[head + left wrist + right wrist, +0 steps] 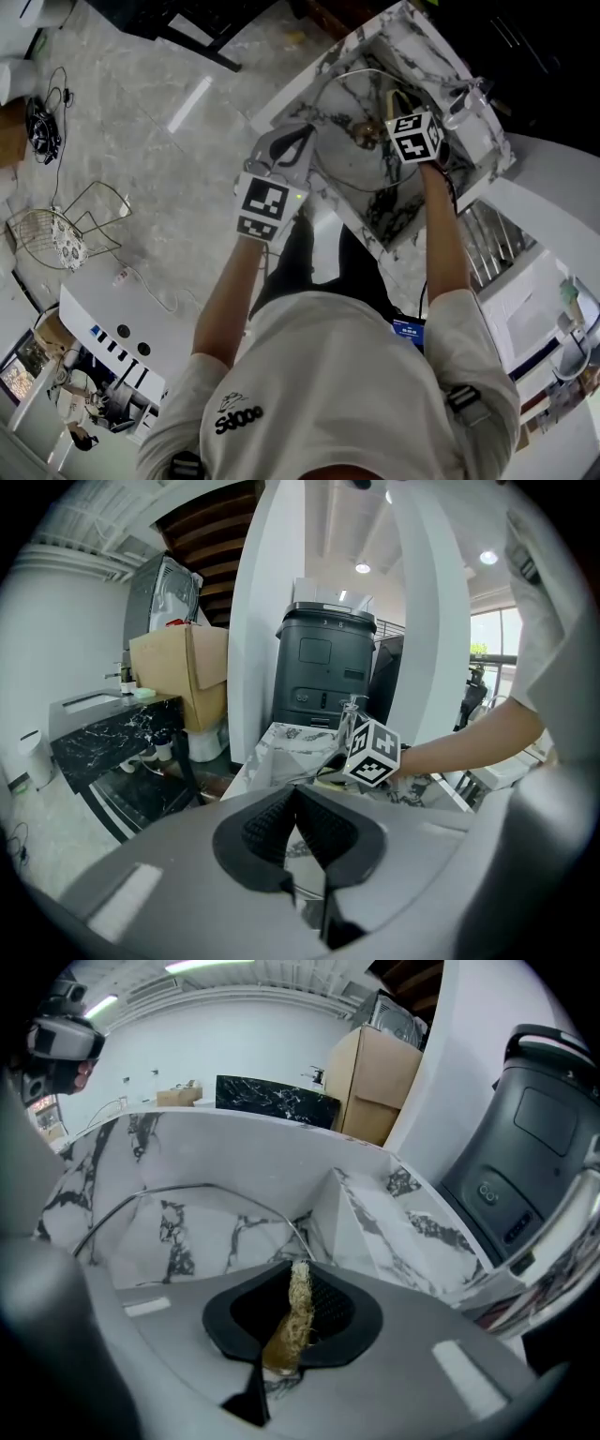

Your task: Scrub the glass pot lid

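The glass pot lid (352,155) stands tilted inside the marble sink (410,33); its metal rim (178,1188) arcs across the right gripper view. My left gripper (305,142) is at the lid's left edge, jaws shut on the rim (294,803). From the right, my right gripper (392,114) reaches over the lid. It is shut on a tan fibre scrubber (292,1321), whose tip sticks out past the jaws close to the glass. I cannot tell if it touches. The right gripper's marker cube (373,752) shows in the left gripper view.
A faucet (469,98) stands at the sink's far right corner. A dish rack (492,239) lies right of the sink. A wire basket (56,234) sits on the floor at left. Behind the sink are a black bin (323,672) and a cardboard box (183,672).
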Motion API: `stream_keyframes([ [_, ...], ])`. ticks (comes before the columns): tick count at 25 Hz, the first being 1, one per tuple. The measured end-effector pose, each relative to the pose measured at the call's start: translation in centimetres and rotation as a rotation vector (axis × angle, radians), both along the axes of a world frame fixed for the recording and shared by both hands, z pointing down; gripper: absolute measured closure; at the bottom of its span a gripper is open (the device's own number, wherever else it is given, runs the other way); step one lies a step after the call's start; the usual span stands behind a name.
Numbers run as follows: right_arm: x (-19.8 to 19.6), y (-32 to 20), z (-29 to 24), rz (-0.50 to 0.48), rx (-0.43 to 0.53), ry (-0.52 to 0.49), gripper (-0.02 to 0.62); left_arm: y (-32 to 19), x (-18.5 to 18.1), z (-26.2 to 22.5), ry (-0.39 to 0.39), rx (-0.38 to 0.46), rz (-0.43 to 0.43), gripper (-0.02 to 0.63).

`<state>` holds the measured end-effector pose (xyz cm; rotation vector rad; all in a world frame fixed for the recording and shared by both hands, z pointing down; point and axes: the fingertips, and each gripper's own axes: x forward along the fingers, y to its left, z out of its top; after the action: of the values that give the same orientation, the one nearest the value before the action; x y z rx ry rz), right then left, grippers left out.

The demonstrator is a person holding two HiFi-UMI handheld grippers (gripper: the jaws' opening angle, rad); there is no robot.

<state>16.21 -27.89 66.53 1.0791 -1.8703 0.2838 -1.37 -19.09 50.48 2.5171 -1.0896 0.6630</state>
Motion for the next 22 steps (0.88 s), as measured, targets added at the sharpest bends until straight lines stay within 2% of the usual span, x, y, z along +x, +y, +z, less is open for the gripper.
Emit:
stream_keyframes([
  [3, -2.0, -0.5, -0.3, -0.019, 0.017, -0.004, 0.563, -0.1, -0.6, 0.1, -0.001, -0.003, -0.003, 0.597],
  [8, -6.4, -0.5, -0.3, -0.115, 0.034, -0.012, 0.563, -0.2, -1.6, 0.4, -0.002, -0.005, -0.014, 0.597],
  [13, -11.0, 1.2, 0.9, -0.219, -0.010, -0.036, 0.563, -0.4, -2.6, 0.4, -0.003, -0.003, -0.026, 0.597],
  [22, -15.3, 5.0, 1.0, -0.291, -0.071, -0.145, 0.563, -0.1, -4.0, 0.0, 0.001, 0.002, -0.043, 0.597],
])
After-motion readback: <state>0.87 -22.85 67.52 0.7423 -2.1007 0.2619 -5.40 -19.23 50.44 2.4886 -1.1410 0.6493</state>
